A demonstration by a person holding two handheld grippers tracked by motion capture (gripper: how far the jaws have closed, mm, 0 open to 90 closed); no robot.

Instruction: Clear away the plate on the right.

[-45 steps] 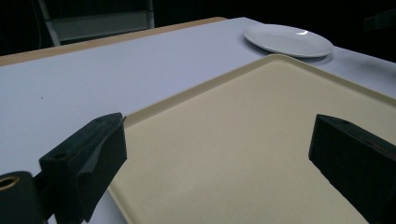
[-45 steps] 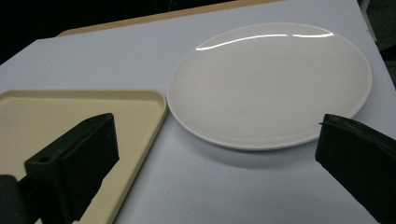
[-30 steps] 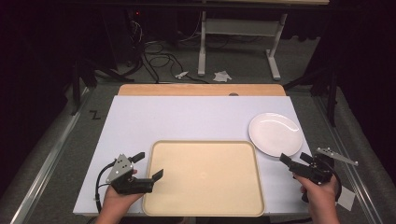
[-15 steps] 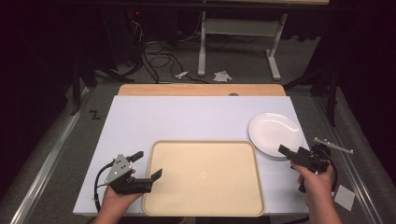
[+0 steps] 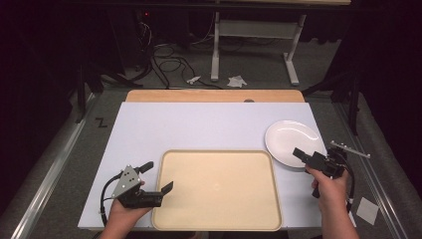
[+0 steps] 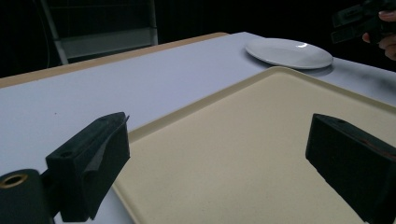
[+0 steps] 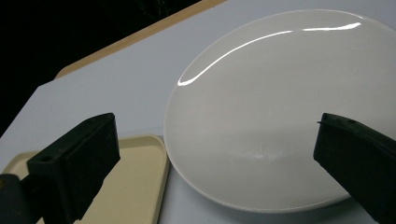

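A white plate lay at the table's right, just beside a beige tray. The right gripper hovered at its near rim, jaws wide and empty; the left gripper, also wide and empty, straddled the tray's left edge. Gripping well likely meant sliding one jaw under the rim

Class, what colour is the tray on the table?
Beige tray, clearest in the high view.

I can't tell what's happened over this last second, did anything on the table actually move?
Only the right gripper moved: it travelled forward and inward to the near edge of the white plate, jaws open, gripping nothing yet. The left gripper stayed open over the left edge of the beige tray. Plate and tray lie where they were, apart from each other, on the white tabletop.
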